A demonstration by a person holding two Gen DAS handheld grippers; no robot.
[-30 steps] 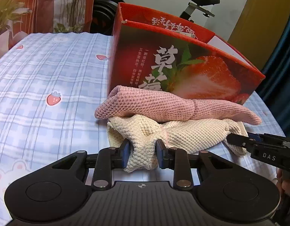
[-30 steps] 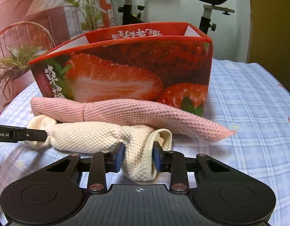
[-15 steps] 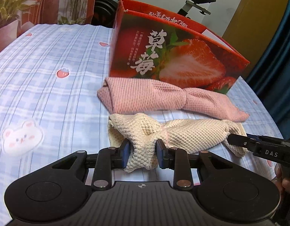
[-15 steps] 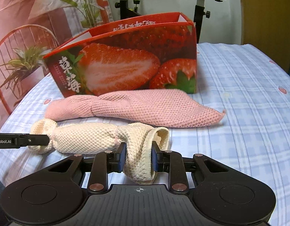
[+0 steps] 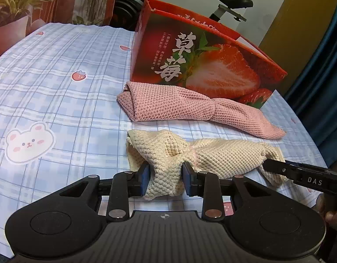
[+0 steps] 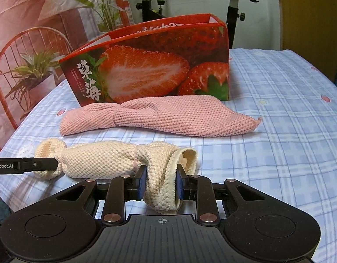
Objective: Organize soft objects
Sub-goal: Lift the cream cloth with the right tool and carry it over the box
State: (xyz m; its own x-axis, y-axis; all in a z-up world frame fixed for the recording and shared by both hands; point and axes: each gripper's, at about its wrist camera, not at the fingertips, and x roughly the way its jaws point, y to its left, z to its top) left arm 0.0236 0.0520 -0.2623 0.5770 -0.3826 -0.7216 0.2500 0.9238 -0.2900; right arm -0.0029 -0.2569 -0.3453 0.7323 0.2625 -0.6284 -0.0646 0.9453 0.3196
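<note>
Both grippers pinch the cream cloth (image 5: 212, 153): the left gripper (image 5: 165, 178) clamps one bunched end, the right gripper (image 6: 160, 183) the other. The cloth lies on the checked bedsheet (image 5: 59, 92), just before the pink cloth (image 5: 179, 105), with open sheet to either side. The strawberry box (image 6: 150, 70) stands behind; its interior is hidden.

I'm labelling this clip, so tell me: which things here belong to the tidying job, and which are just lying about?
In the job:
cream cloth, pinched at each end by the left gripper and right gripper
pink cloth
strawberry box

Just lying about:
exercise bike
potted plant
red chair
</note>
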